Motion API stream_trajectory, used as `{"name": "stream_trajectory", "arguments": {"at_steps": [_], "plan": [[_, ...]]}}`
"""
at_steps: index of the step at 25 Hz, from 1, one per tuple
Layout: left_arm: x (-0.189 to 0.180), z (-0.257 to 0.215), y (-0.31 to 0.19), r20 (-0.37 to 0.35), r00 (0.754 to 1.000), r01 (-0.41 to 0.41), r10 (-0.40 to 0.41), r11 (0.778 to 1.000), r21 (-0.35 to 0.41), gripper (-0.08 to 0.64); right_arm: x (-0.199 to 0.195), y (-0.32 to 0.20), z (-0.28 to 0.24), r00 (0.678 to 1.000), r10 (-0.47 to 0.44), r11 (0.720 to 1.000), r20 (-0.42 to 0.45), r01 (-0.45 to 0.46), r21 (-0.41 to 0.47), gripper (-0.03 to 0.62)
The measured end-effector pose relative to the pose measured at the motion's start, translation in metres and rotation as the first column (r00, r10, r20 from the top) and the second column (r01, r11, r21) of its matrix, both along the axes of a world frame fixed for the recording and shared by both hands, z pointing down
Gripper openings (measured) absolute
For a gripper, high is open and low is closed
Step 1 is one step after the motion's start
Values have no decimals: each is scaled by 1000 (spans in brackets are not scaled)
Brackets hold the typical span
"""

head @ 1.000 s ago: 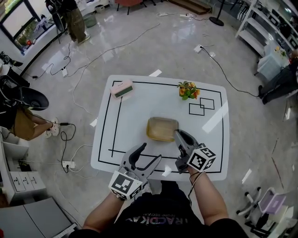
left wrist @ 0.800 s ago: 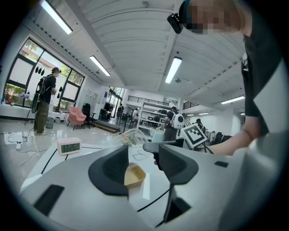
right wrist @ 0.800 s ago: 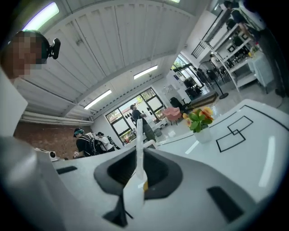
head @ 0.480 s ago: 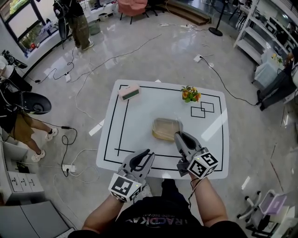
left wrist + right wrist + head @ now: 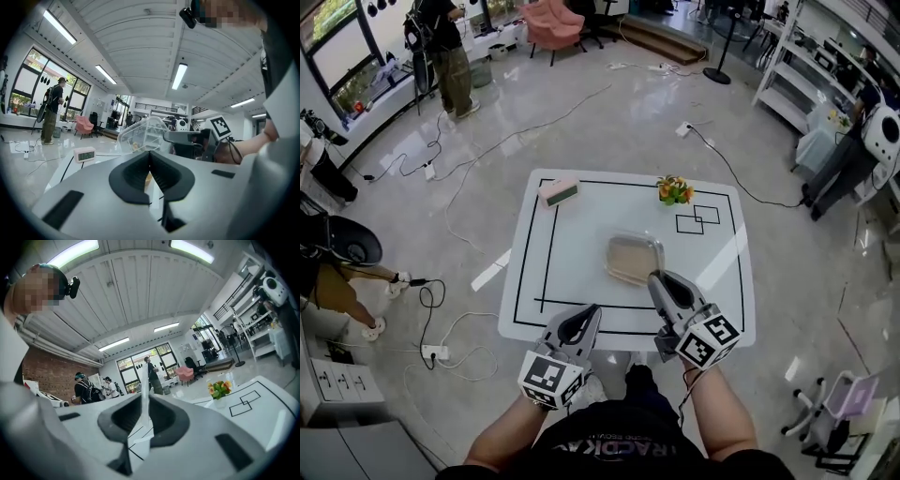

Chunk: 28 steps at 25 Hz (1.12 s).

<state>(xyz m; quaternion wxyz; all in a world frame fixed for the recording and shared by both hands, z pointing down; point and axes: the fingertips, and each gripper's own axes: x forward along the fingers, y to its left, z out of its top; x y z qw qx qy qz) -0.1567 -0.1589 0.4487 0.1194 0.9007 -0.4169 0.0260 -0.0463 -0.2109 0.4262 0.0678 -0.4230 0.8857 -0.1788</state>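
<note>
Operator: Location of the clear lid (image 5: 143, 134)?
Technician: Mid-worktop (image 5: 581, 216), tilted above the tan tray (image 5: 628, 262). Its near rim is clamped in the right tongs (image 5: 143, 397).
Operator: Left tongs (image 5: 150, 157)?
Technician: Clenched on nothing, at the worktop's near edge.
Operator: Handling?
Technician: Judged light, thin, flexible and slippery. Grip the rim only; excess squeeze may crack it.

Transparent, glossy plastic lid (image 5: 140, 134); smooth, glossy white table (image 5: 581, 253); matt grey plastic left gripper (image 5: 150, 155); polished, reflective floor (image 5: 609, 122)
</note>
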Motion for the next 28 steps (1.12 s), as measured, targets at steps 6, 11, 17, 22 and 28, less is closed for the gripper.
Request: {"name": "stream_trajectory", "arguments": {"at_steps": [6,11,17,22,28], "plan": [[-1,-8,12,-21,999,-34,35,999,28,4,6,32,-11,998,54,998,-19,-54,25,44],[13,-17,25,-49,996,-69,71,997,42,5,21,58,-20,995,98,995,-23,-97,33,44],[39,-18,37,-76,994,-82,84,996,38,3,45,78,-22,992,119,993,-51,-117,31,44],[70,-20,50,-76,993,-84,87,996,39,3,71,94,-21,992,109,994,-57,-107,34,44],[105,-20,72,-45,998,-47,48,998,38,3,102,112,-20,997,62,997,-49,-60,42,44]]}}
